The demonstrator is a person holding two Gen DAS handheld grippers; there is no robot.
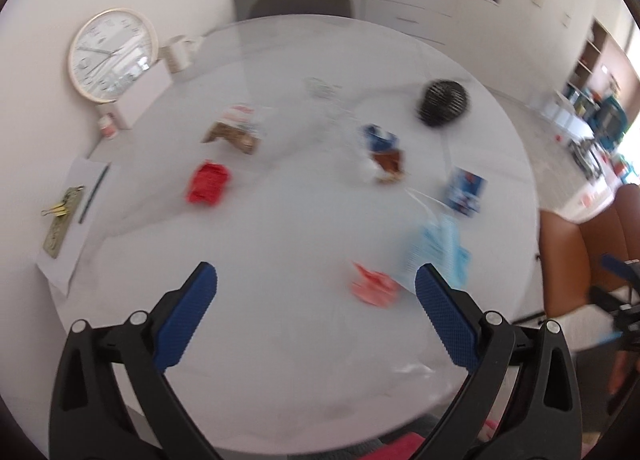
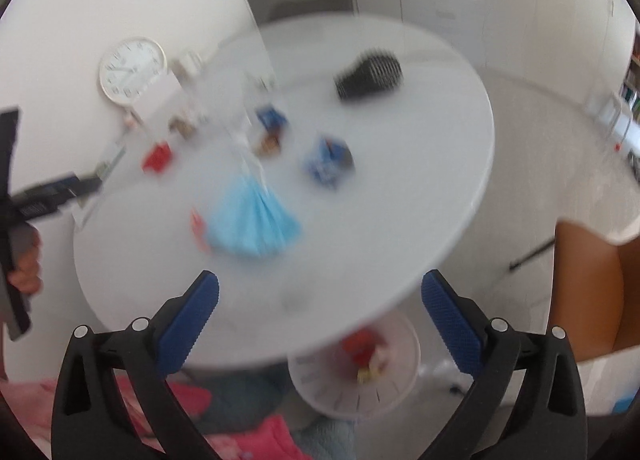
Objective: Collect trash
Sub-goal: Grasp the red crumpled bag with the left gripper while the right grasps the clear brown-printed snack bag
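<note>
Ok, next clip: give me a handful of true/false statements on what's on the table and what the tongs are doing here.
1. Both tongs are open with nothing between their pads. True: left tongs and right tongs stand wide and empty.
2. The light blue face mask is already in the bin. False: it lies on the white round table.
3. A wall clock stands at the table's far left side, against the wall. True.
4. The bin below the table edge is empty. False: red and yellow scraps show inside it.
5. The black mesh ball is held by the left tongs. False: it rests on the table, far from them.
</note>
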